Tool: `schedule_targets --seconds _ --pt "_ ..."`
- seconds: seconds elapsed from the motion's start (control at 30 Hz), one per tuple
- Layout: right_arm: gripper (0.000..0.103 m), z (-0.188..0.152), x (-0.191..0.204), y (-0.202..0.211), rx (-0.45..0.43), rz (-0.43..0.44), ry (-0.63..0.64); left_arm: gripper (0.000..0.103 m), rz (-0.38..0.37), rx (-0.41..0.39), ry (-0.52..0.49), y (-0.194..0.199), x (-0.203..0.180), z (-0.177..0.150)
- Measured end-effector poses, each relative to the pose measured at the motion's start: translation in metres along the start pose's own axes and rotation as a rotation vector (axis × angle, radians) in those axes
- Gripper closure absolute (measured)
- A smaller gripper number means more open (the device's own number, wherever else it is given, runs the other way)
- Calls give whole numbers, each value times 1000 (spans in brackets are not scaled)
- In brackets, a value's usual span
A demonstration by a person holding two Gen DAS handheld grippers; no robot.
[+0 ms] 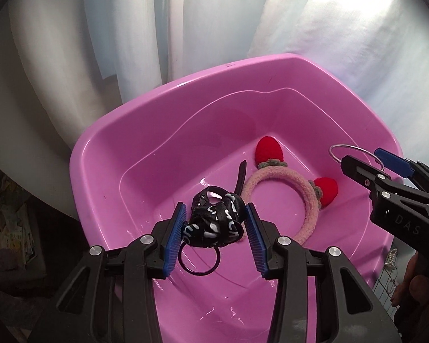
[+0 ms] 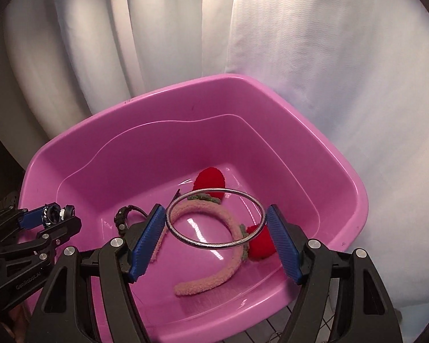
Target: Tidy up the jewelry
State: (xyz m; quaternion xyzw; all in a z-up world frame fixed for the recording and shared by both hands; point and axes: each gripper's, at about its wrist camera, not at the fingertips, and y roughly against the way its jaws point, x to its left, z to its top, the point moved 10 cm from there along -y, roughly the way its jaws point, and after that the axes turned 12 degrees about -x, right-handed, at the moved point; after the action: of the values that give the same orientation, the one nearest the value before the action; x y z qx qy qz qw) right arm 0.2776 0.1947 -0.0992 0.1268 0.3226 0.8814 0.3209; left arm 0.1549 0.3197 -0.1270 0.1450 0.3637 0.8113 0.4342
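Both grippers hang over a pink plastic tub (image 1: 134, 131) with white curtains (image 1: 100, 28) behind it.

The left gripper (image 1: 214, 228) has a black hair scrunchie with white lettering (image 1: 214, 223) sitting between its blue pads (image 1: 173, 240). The left pad touches the fabric; on the right side I honestly can't tell if the pad presses it or just sits beside it, so call the jaws partly spread around the bundle. A thin black elastic loop (image 1: 198, 260) dangles below it, over the tub floor.

The right gripper (image 2: 216, 228) pinches a silver bangle (image 2: 214, 218) across its width, both blue pads against the ring's outer edge, so its jaws stand wide but are clamped on it. The bangle is held roughly level above the tub.

Down in the tub lies a fuzzy pink headband (image 2: 208, 280) with two red strawberry-like ears (image 2: 208, 180). Next to it there's a black strap-like piece (image 1: 240, 177), too dark to make out properly.

From the right wrist view the left gripper shows up at the left edge over the tub's rim, with the scrunchie in it.
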Motion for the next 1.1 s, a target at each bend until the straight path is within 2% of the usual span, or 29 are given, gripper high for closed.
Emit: schedule_targets --seconds 0.07,0.13,0.2,0.67,1.1 --pt "32 -3 -1 -4 22 2 -5 58 0 9 -8 -1 -1 0" --pt "32 -5 -2 -9 36 -3 -7 46 5 13 -4 -1 -1 -1" --pt "32 -6 -3 -8 31 -9 -8 43 14 5 -3 -1 0 0" --pt "32 -8 -10 -10 26 -19 -21 43 23 7 8 1 0 1" --pt "32 -1 -6 9 -10 -13 -12 40 11 -29 9 22 -4 6"
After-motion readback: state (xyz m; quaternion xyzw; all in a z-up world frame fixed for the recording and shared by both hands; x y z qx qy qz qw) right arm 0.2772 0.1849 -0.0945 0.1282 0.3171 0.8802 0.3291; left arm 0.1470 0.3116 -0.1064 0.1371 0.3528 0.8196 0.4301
